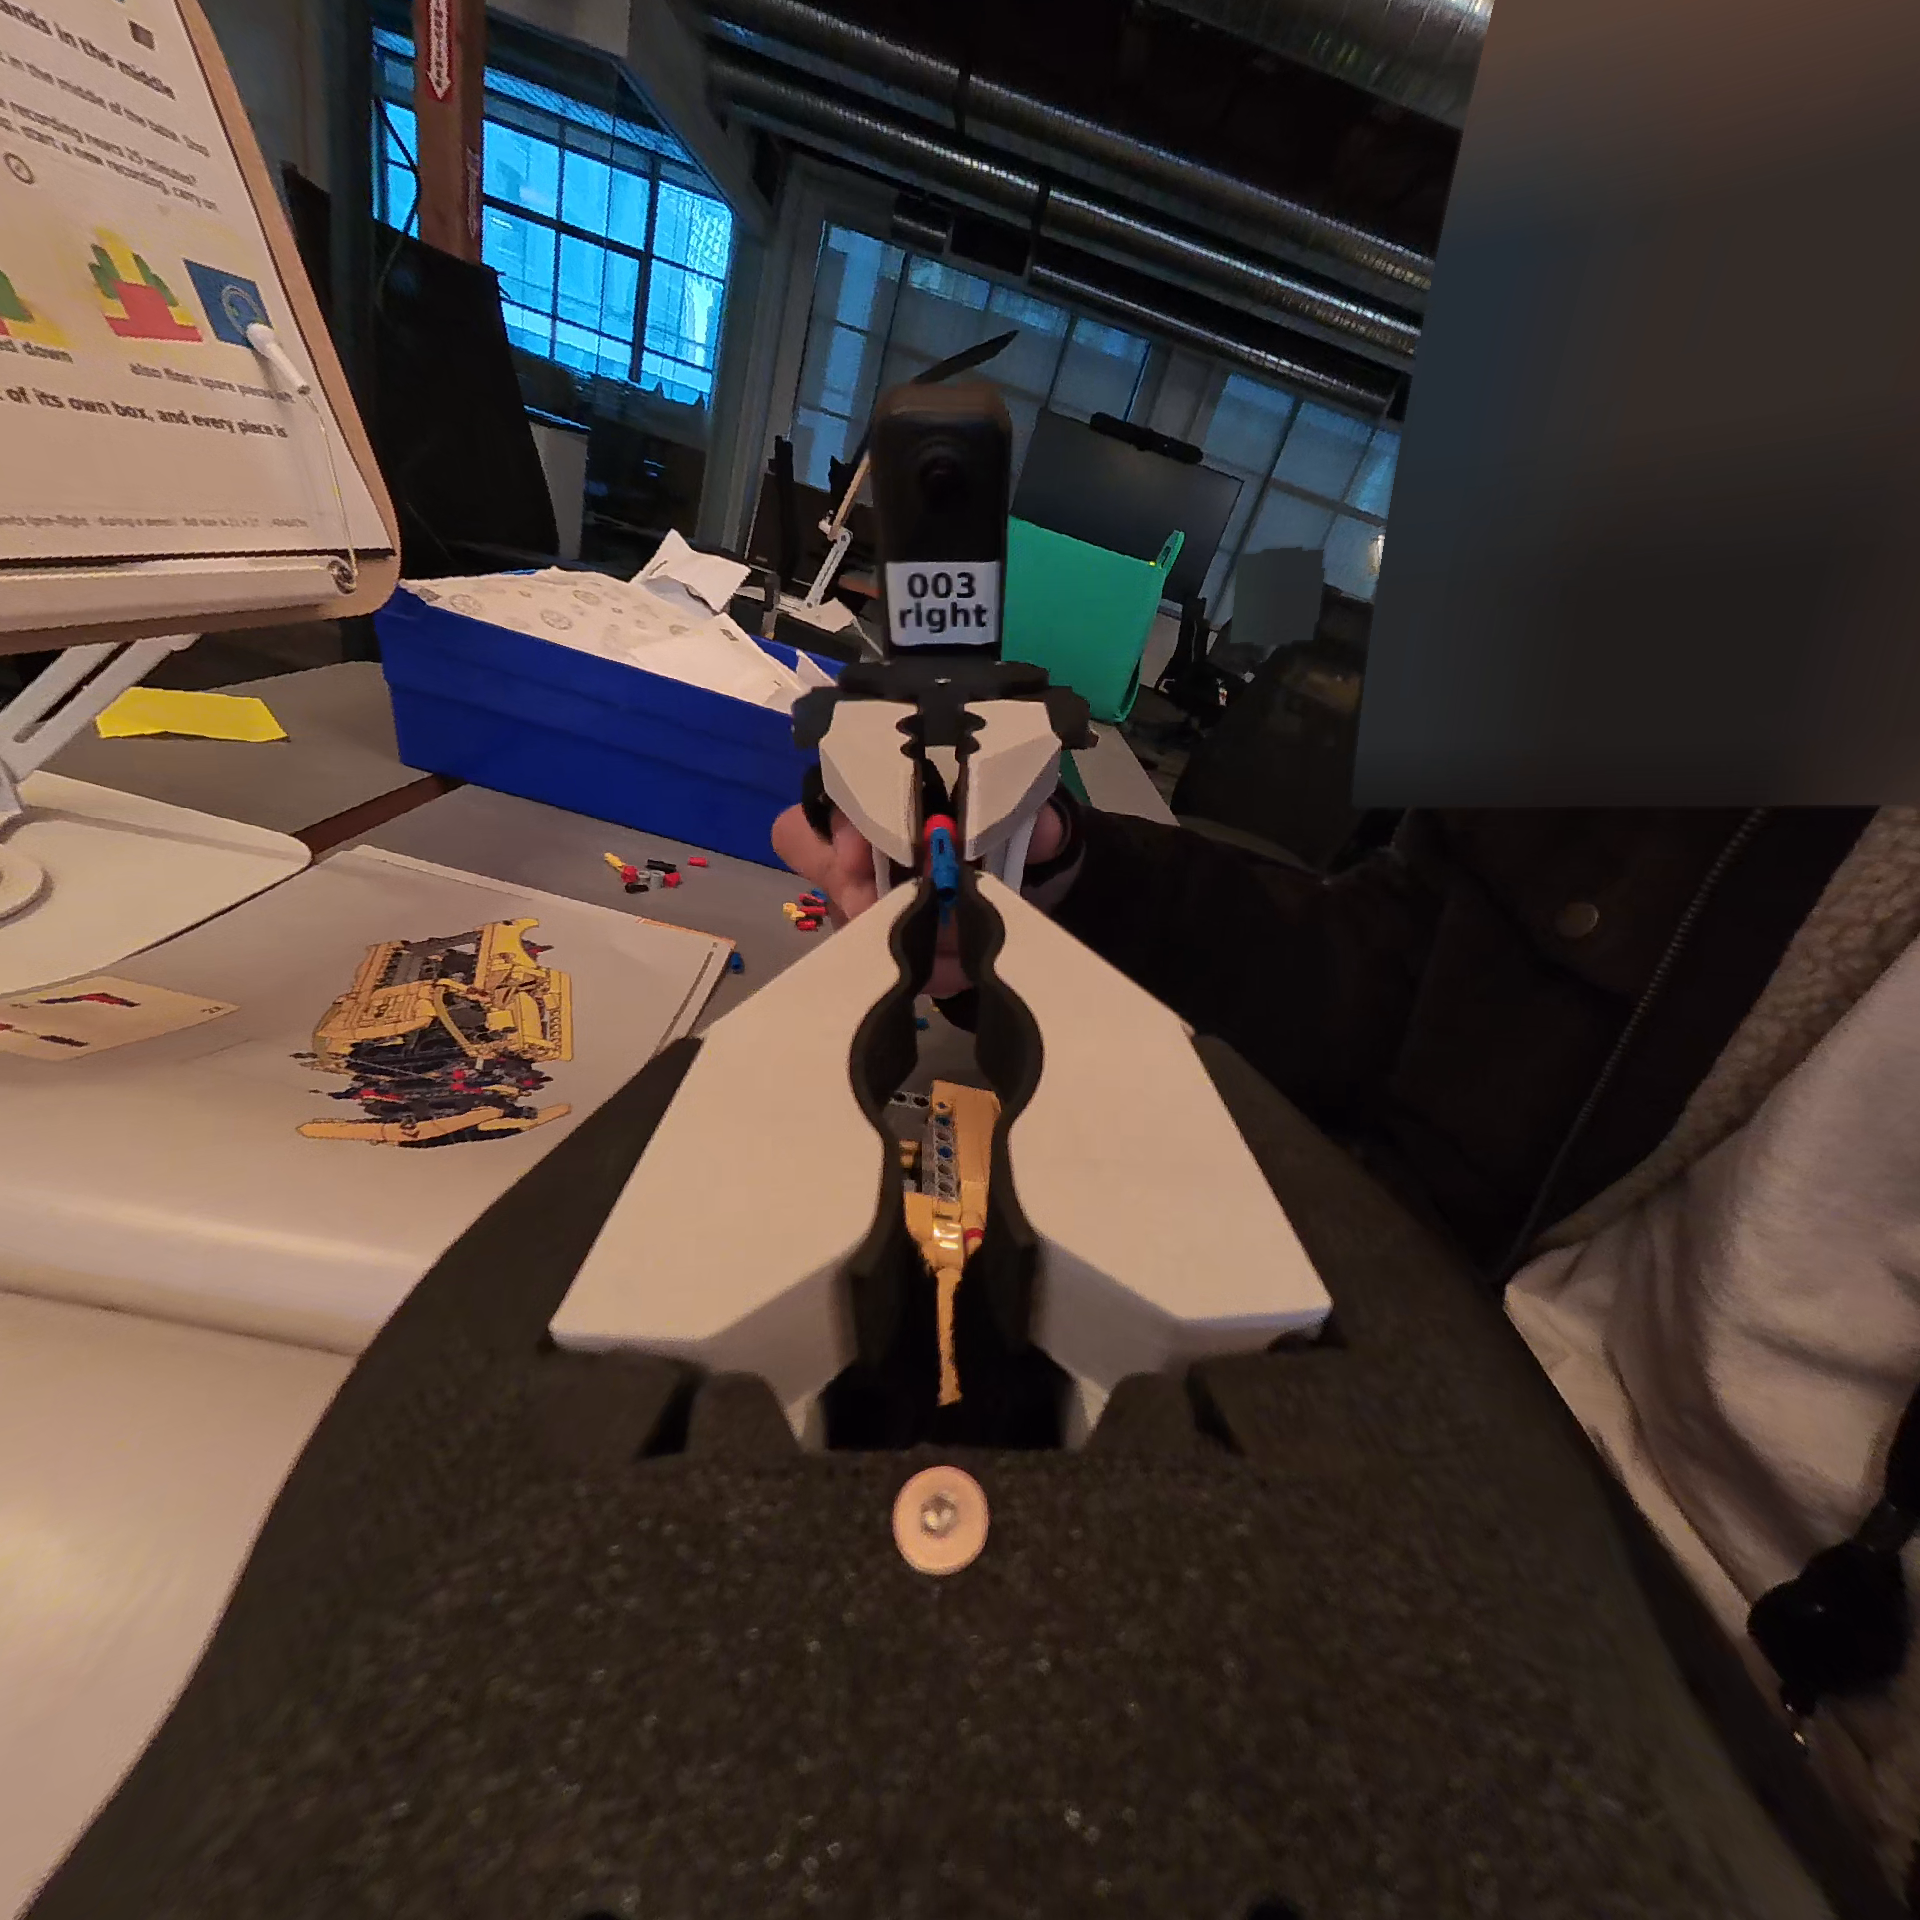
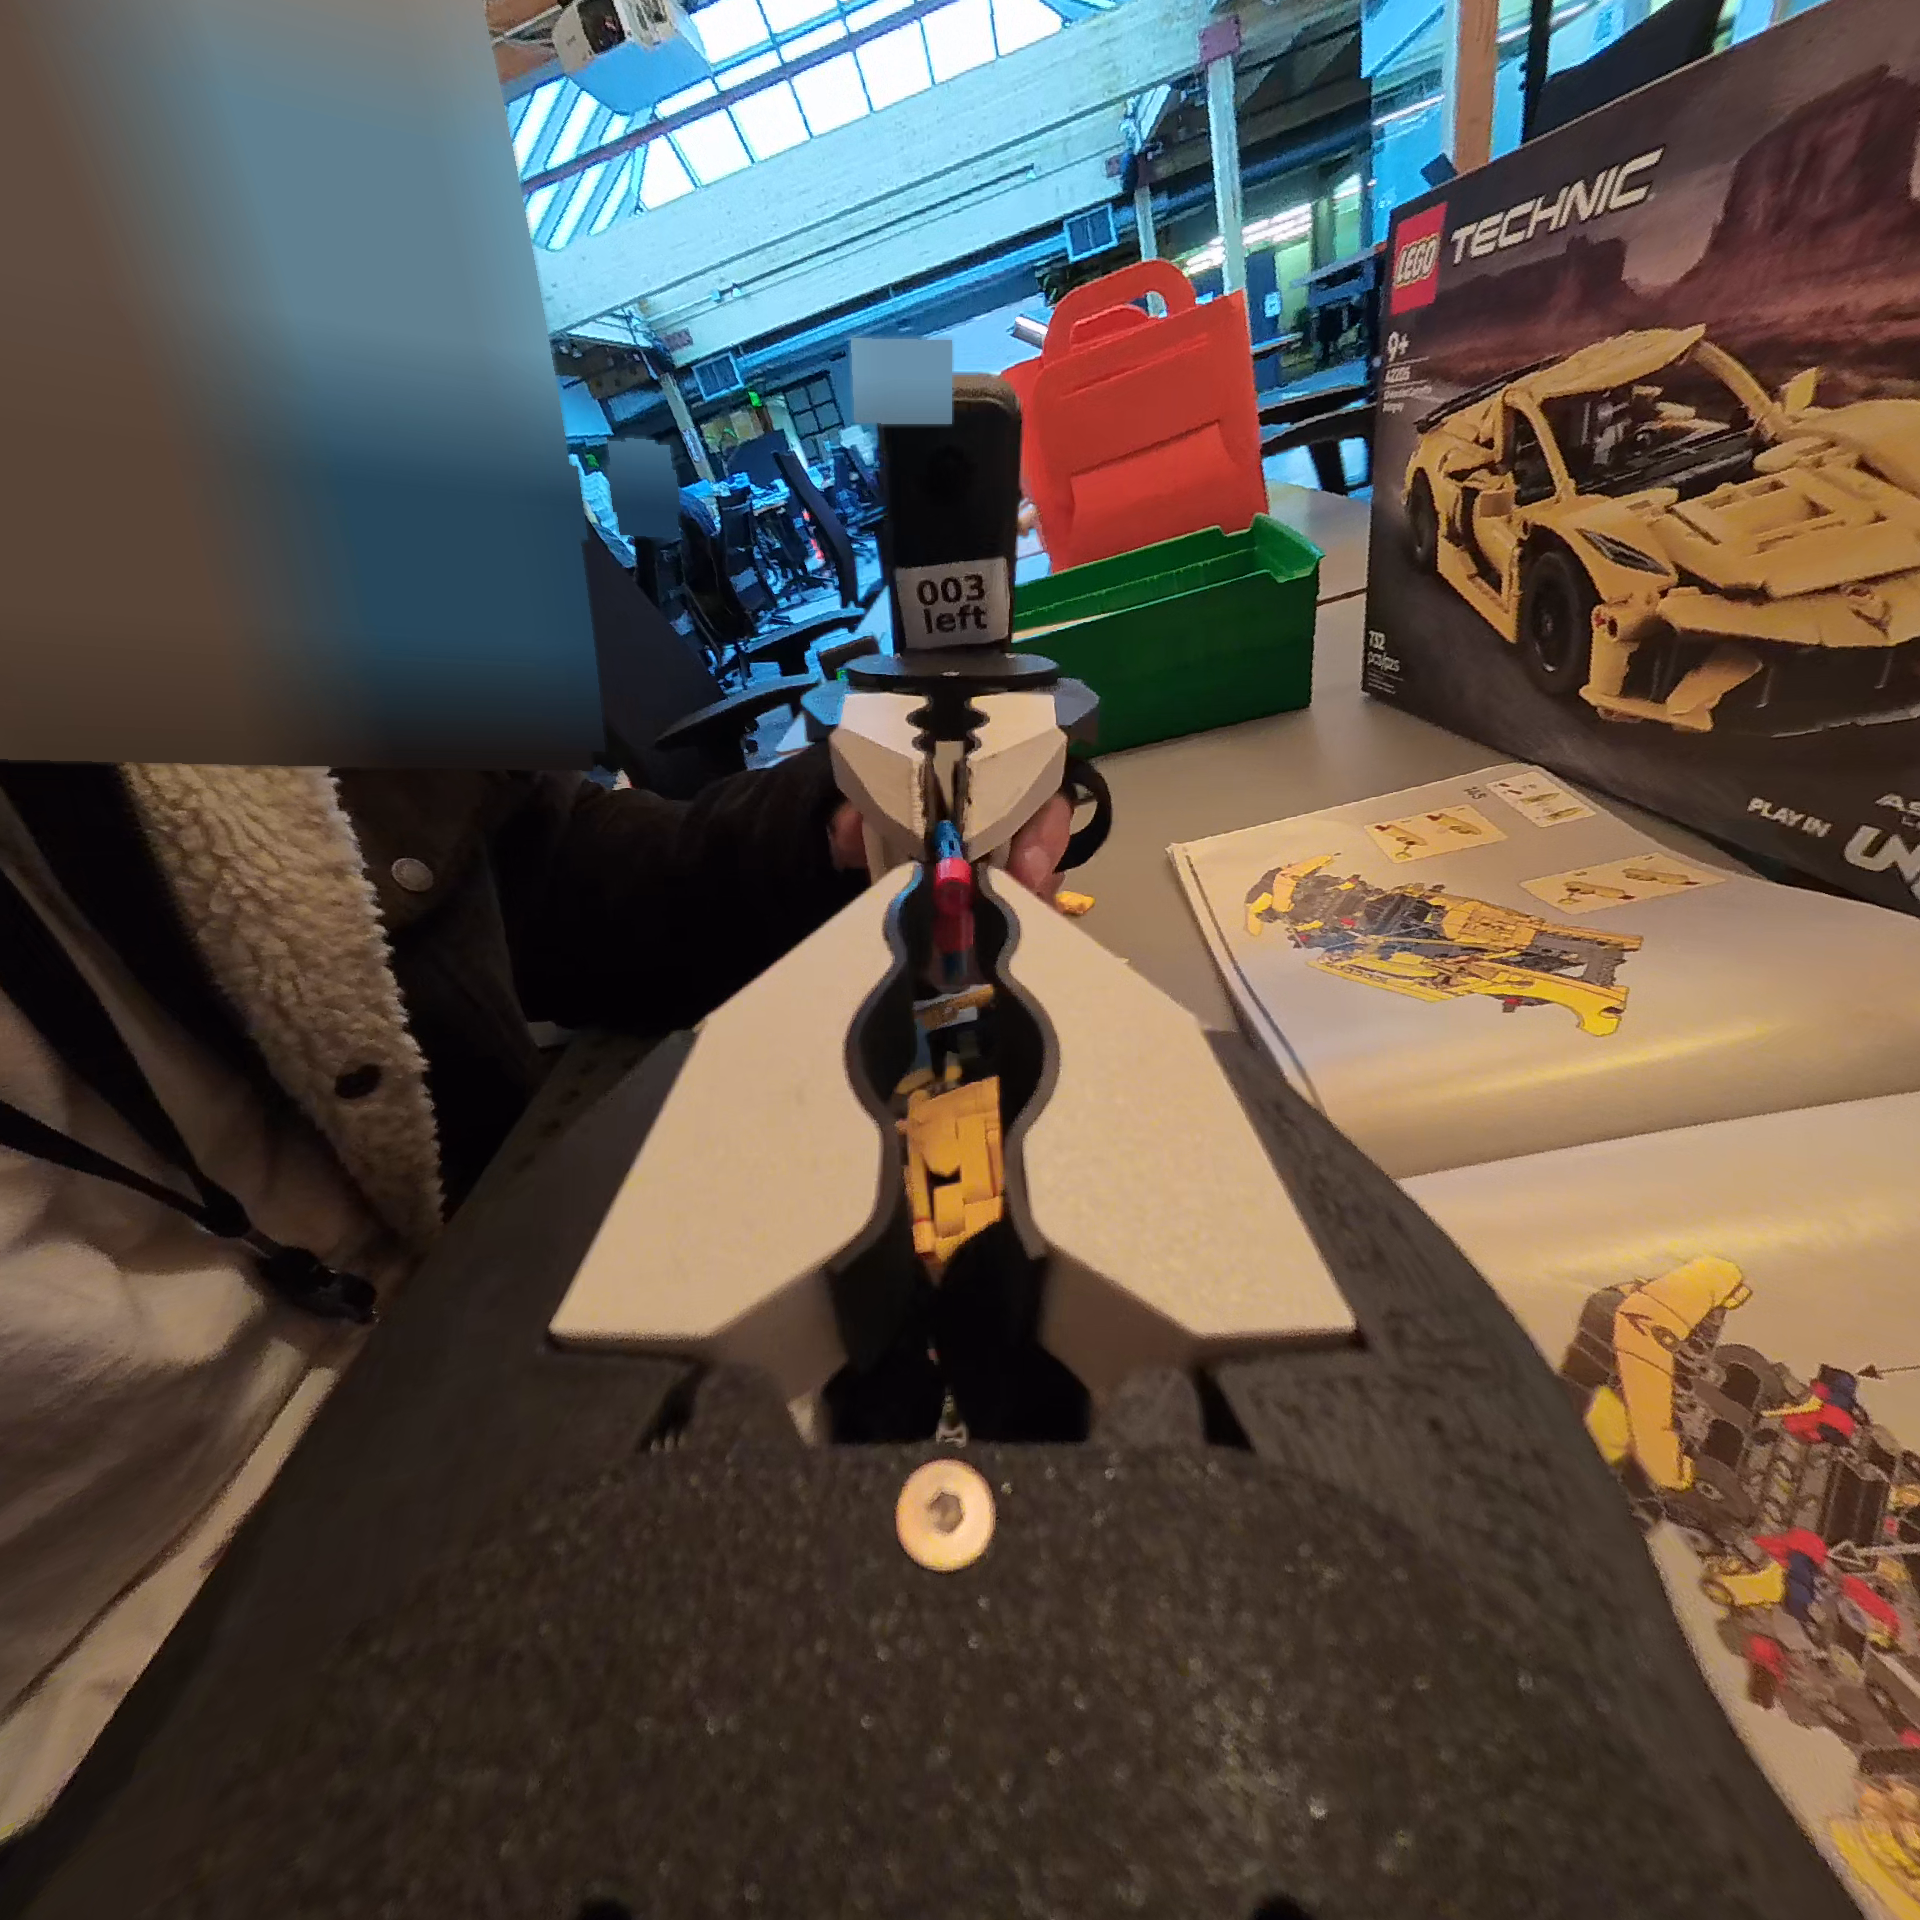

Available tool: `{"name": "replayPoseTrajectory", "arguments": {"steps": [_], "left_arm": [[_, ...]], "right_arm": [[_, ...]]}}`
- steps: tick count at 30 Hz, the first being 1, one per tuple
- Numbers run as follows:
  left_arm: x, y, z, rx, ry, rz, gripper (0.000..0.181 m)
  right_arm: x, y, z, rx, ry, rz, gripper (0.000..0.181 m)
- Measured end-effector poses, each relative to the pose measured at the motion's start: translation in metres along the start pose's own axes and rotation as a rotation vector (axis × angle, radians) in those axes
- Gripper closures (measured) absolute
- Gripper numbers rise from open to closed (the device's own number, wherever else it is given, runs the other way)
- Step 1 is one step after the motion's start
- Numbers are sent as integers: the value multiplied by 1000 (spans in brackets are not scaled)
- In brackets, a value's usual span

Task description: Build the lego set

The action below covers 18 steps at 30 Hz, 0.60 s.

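— Yellow and grey, that sub-assembly (image 1: pixel 951 1164) you can glimpse under the left gripper (image 1: pixel 940 904), down through the gap between its fingers. See it?

— Yes. And both grippers meet tip to tip over the desk (image 2: pixel 1226 790), each pair of fingers nearly closed on the same little red-and-blue pin piece (image 2: pixel 951 894).

— From the other side the right gripper (image 1: pixel 940 831) pinches the red end, I'd say. Who truly carries the piece, I cannot tell.

— What could go wrong?

— The piece is tiny and gripped at the very tips. If one hand twists or pulls off-axis, I'd expect it to pop out and drop among the loose pins (image 1: pixel 649 871) on the desk, or roll under the instruction booklet (image 1: pixel 436 1029). If both squeeze and push unevenly, the pin could jam crooked.

— And the containers?

— Blue bin (image 1: pixel 582 717) behind, stuffed with crumpled white paper bags (image 1: pixel 623 618). Green bin (image 2: pixel 1174 634) across the way; its inside is hidden from here, though an orange bag-like thing (image 2: pixel 1143 436) stands behind it. The set's box (image 2: pixel 1662 468) stands upright by the booklet, closed as far as I can see.

— So the yellow build waits below?

— Seems so, just under the grippers; whether it rests on the desk I can't make out.
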State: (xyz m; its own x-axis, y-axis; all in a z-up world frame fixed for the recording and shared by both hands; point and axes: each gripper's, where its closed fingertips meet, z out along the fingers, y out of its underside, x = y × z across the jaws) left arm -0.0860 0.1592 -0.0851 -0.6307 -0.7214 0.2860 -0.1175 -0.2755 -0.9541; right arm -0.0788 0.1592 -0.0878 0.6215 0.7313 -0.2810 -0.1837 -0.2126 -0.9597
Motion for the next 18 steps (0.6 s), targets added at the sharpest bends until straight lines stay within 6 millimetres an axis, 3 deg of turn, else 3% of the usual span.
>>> {"name": "replayPoseTrajectory", "arguments": {"steps": [11,16,18], "left_arm": [[4,17,0,-200,-96,275,178],[5,17,4,-197,-153,404,178],[0,34,10,-293,-199,502,178]], "right_arm": [[-5,18,0,-72,-157,283,175],[-9,8,-3,5,-214,320,175],[-15,13,1,-38,-232,305,175]]}}
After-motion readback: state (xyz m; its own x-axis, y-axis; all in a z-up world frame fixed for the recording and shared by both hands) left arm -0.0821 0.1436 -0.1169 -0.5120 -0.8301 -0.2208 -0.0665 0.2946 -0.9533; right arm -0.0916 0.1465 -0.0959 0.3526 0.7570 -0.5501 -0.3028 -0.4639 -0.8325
